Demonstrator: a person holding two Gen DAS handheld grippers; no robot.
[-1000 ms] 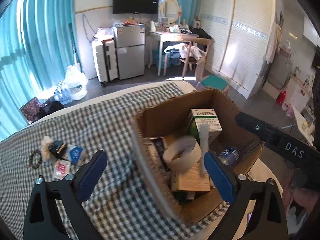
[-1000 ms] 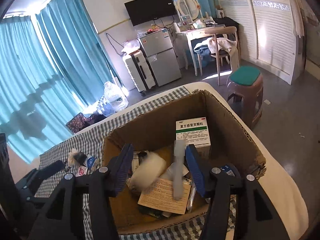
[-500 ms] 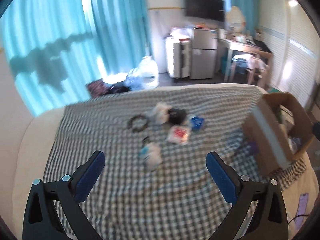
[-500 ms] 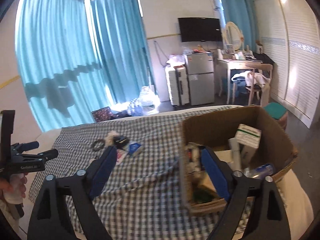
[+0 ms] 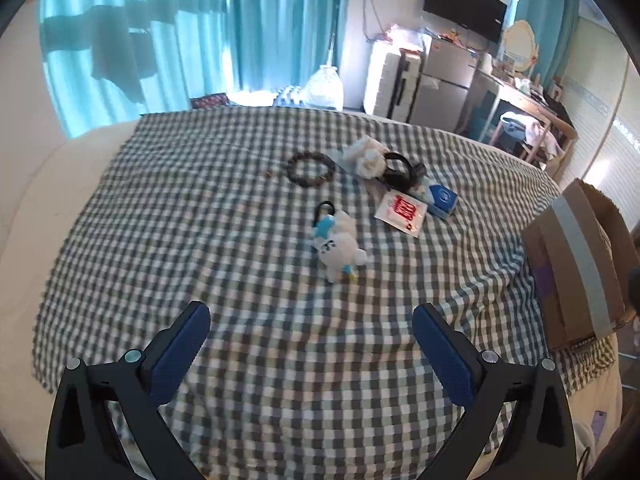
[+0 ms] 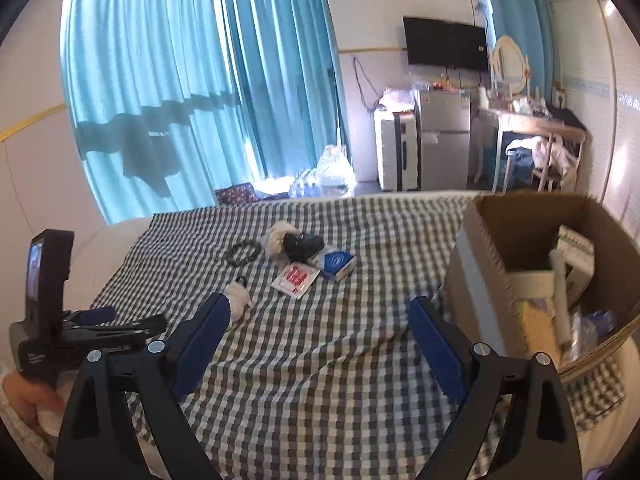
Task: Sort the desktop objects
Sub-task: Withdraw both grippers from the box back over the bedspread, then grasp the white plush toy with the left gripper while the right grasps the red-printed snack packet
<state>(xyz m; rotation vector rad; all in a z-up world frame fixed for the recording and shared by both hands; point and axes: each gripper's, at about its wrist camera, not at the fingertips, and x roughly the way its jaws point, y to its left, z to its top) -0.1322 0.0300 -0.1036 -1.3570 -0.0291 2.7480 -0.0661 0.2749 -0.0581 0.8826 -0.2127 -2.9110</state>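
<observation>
A white plush keychain (image 5: 338, 246) lies on the checked cloth (image 5: 240, 264), ahead of my open, empty left gripper (image 5: 312, 354). Behind it lie a bead bracelet (image 5: 310, 168), a red-and-white sachet (image 5: 402, 213), a blue-and-white box (image 5: 438, 199), a black object (image 5: 398, 168) and a white fluffy item (image 5: 366, 156). My right gripper (image 6: 320, 340) is open and empty over the cloth (image 6: 320, 380). The cardboard box (image 6: 486, 240) stands to its right, holding several items. The plush (image 6: 239, 300), sachet (image 6: 295, 278) and blue box (image 6: 338, 264) show ahead-left.
The left gripper's body and the hand holding it (image 6: 52, 344) show at the right wrist view's left. The cardboard box (image 5: 580, 264) sits at the cloth's right edge. Beyond the bed are curtains, a suitcase (image 6: 394, 152), a fridge (image 6: 442, 140) and a desk with a chair.
Both grippers have swung left, away from above the cardboard box, and now face the loose items on the cloth. The right gripper's jaws have widened.
</observation>
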